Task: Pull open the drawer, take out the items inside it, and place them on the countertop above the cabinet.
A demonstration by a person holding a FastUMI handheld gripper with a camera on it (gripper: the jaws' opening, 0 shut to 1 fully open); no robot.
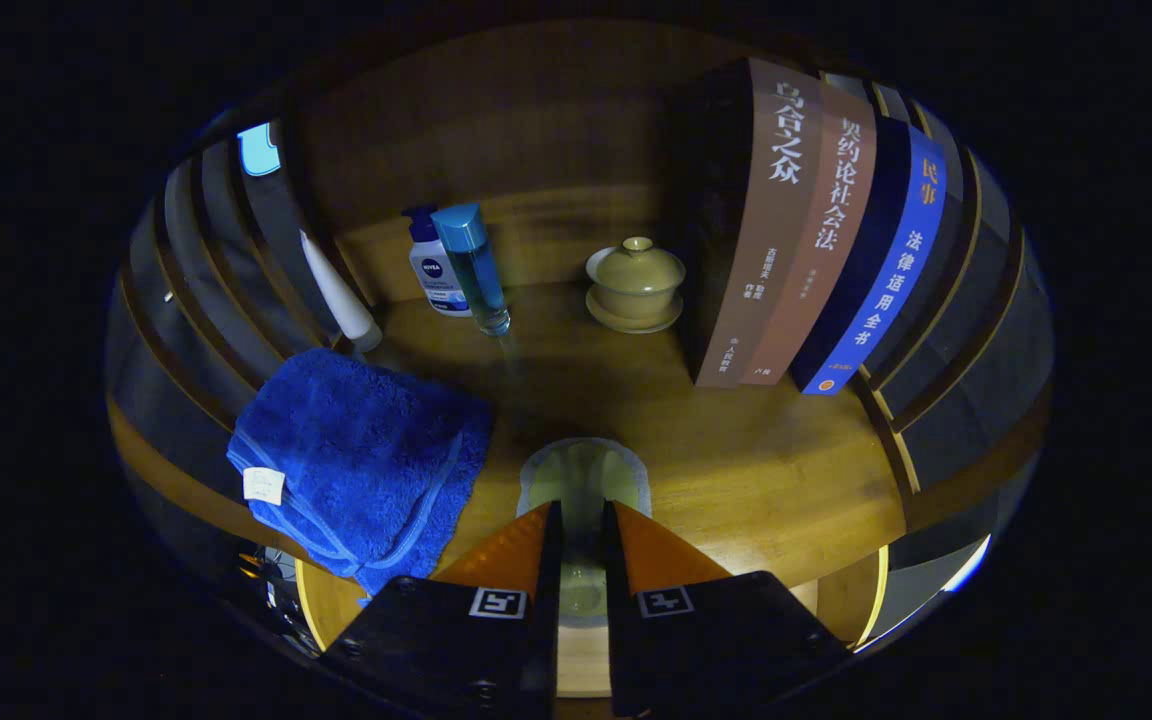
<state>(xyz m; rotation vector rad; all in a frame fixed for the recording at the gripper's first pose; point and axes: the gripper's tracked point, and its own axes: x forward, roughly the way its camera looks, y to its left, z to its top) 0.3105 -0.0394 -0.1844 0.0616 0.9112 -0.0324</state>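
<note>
Tool (582, 530) held low over the wooden bench (766, 470), its 2 orange fingers (511, 550) drawn close together around a pale, translucent packet (584, 480). Packet runs between the fingers and sticks out just ahead of the tips, long axis along the fingers, pointing away toward the back of the bench. Both fingers seem to press its sides, so probably pinched; whether its far end touches the bench or hangs just above cannot be told.

Judged as the placing step: packet already up at the bench, release not yet done. Coming move depends on 1 relation: bare wood lies directly under and just ahead of the packet, so only a short lowering and then spreading of the fingers should be needed.

Blue towel (361, 465) lies just beside the packet on the left, hanging partly over the front edge. Lidded cup (635, 285) stands well beyond, books (806, 230) at the right rear, 2 bottles (458, 268) and a white tube (338, 290) at the left rear. Risk: packet dropped onto the towel edge if drifting left.
</note>
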